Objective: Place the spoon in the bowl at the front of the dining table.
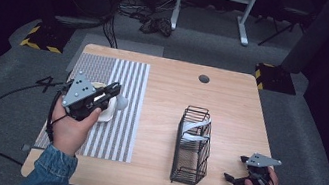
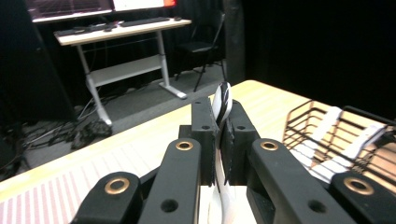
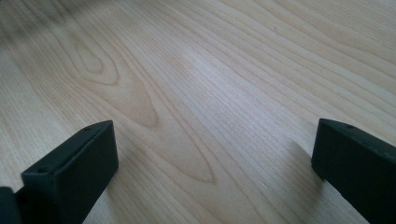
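Near the worktop's (image 1: 167,93) front edge: two grippers, a wire basket, a striped mat.

At the right front corner the right gripper (image 1: 240,172) sits low over bare wood, its jaws spread wide with nothing between them. Left of it stands the black wire basket (image 1: 192,148), holding two white spoon-like pieces whose lower ends are hidden by the mesh. Farther left, over the striped mat (image 1: 121,110), the left gripper (image 1: 112,95) is clamped on a white utensil (image 2: 222,100) with dark stripes; most of it is hidden between the jaws, so its kind is hard to make out. A white dish (image 1: 107,113) lies partly covered beneath that gripper. No readable writing appears anywhere.
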Demonstrator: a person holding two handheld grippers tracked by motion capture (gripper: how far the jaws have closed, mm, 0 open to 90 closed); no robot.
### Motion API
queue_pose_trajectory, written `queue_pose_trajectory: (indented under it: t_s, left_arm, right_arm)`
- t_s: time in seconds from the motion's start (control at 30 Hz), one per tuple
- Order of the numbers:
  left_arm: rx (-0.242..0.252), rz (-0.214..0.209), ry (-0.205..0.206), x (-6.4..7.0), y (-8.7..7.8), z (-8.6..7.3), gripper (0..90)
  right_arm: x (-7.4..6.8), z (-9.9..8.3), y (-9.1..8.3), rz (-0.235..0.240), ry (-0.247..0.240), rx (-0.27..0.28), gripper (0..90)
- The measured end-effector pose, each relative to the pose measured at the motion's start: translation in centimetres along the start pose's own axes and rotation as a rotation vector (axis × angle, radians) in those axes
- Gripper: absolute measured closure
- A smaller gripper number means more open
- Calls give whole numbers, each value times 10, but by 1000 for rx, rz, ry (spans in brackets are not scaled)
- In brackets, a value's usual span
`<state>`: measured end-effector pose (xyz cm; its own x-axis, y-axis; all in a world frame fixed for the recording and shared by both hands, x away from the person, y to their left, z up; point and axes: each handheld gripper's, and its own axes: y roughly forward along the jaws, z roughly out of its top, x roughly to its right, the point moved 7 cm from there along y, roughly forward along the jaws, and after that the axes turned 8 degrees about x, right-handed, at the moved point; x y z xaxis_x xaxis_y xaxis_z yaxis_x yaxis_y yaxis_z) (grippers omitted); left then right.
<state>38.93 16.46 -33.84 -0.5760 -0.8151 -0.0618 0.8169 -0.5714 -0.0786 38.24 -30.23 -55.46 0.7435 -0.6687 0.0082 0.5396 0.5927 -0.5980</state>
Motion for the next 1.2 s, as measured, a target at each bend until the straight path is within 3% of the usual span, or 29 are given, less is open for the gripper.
queue_pose_trajectory:
  t_s: [0.2,0.6,0.83,1.2]
  left_arm:
    - [-30,52,15,-20,5,-10,851]
    - [-41,172,-9,-60,-3,-28,851]
    - [-89,242,-7,-85,-3,-43,851]
    - [-111,317,-34,-110,-2,-63,850]
  right_arm:
    - [0,0,0,0,0,0,5]
    - [0,0,0,0,0,0,5]
    - [0,0,0,0,0,0,5]
    - [0,0,0,0,0,0,5]
